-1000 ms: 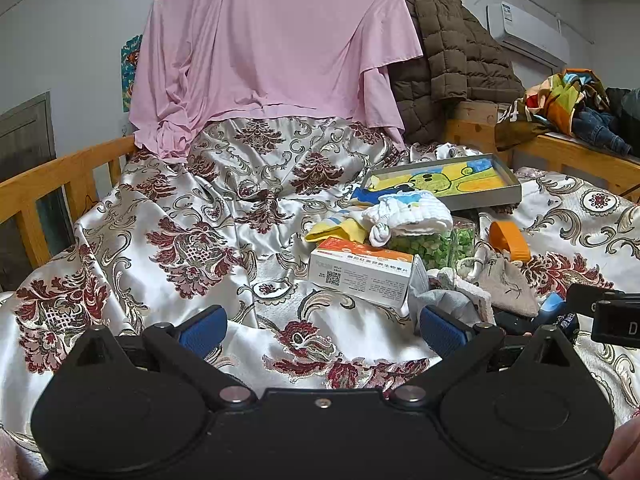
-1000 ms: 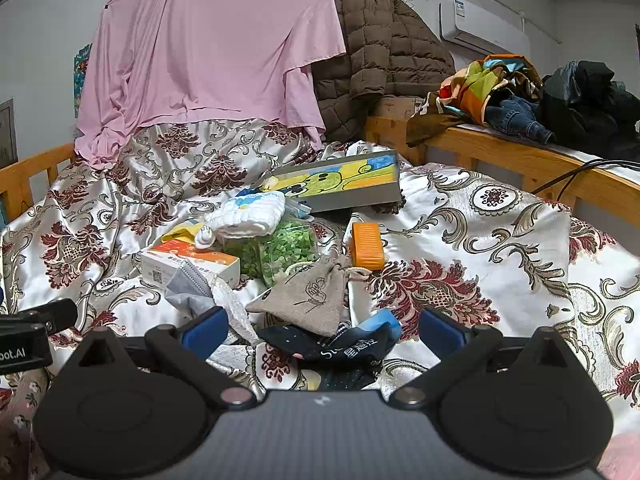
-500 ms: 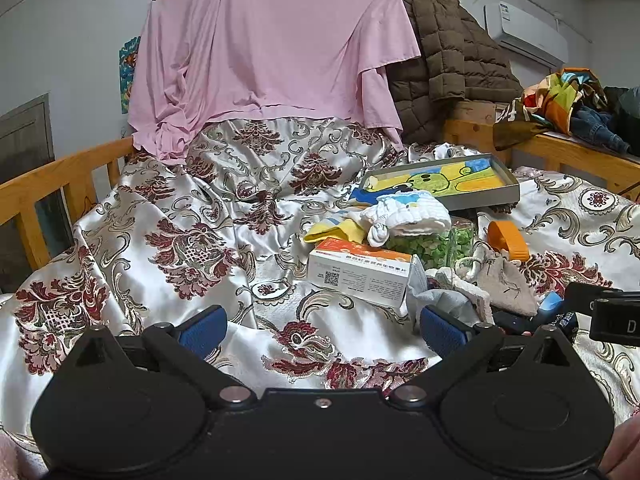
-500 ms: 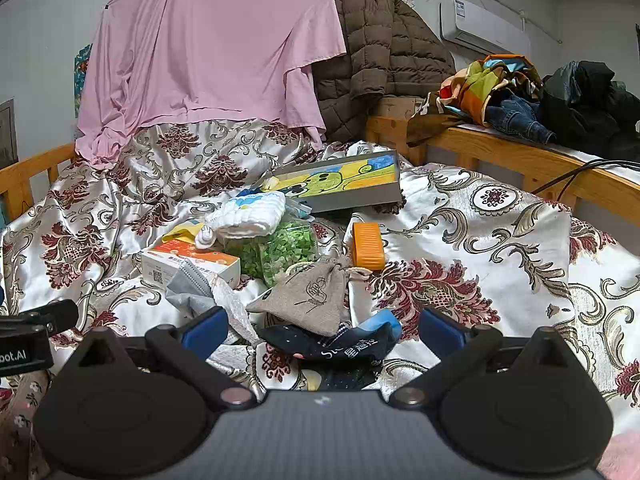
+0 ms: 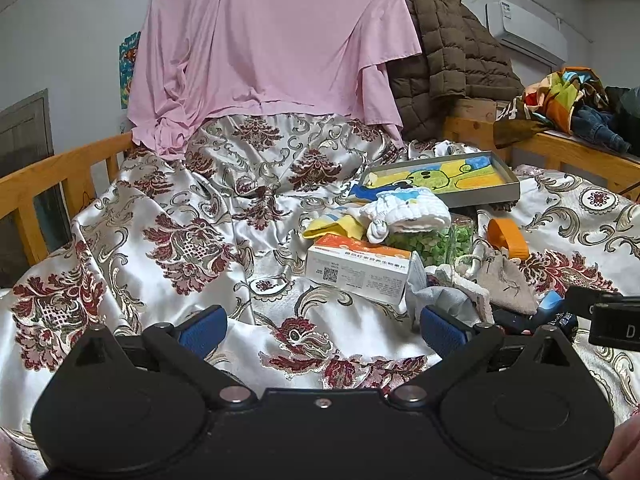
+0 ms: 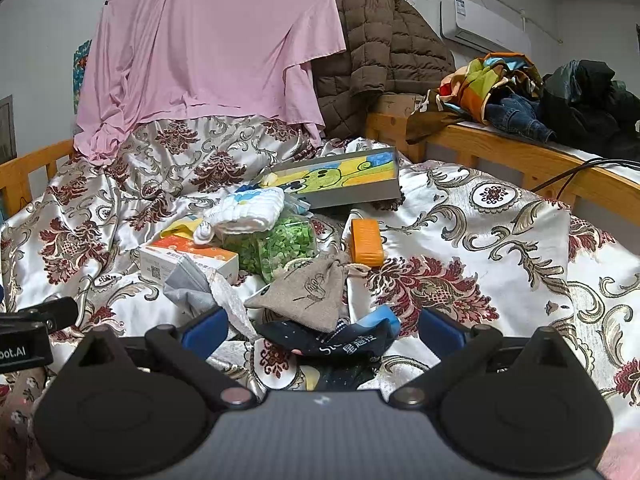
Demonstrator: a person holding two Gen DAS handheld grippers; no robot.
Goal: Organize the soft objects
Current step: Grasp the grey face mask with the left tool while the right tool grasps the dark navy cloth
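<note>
Fabric items lie heaped on the bed ahead of both grippers. Dark sock [image 6: 332, 340], printed with pale lettering, sits between the blue fingertips of the right gripper [image 6: 322, 330], not touched by either; jaws spread wide, nothing held. Burlap drawstring pouch [image 6: 308, 292] lies just beyond the sock, overlapping its far edge. Grey cloth [image 6: 188, 286] sits ahead-left of this gripper, near its left fingertip. White folded cloth [image 6: 246, 210] rests farther ahead, on top of a clear bag of green pieces [image 6: 276, 244]. Orange block [image 6: 366, 242] is ahead, right of the bag. White-and-orange carton [image 6: 188, 258] lies ahead-left, touching the grey cloth. Flat picture box [image 6: 340, 180] is farthest, tilted.

Left gripper [image 5: 320, 328]: jaws wide apart, empty, over bare patterned bedspread [image 5: 180, 240]. Whole heap is ahead-right of it; carton [image 5: 358, 270] nearest, yellow cloth [image 5: 336, 226] behind the carton. Right fingertip sits close to the grey cloth [image 5: 440, 294]; contact cannot be judged.

Pink sheet [image 5: 264, 48] hangs beyond, brown quilted jacket [image 5: 452, 56] to its right.
</note>
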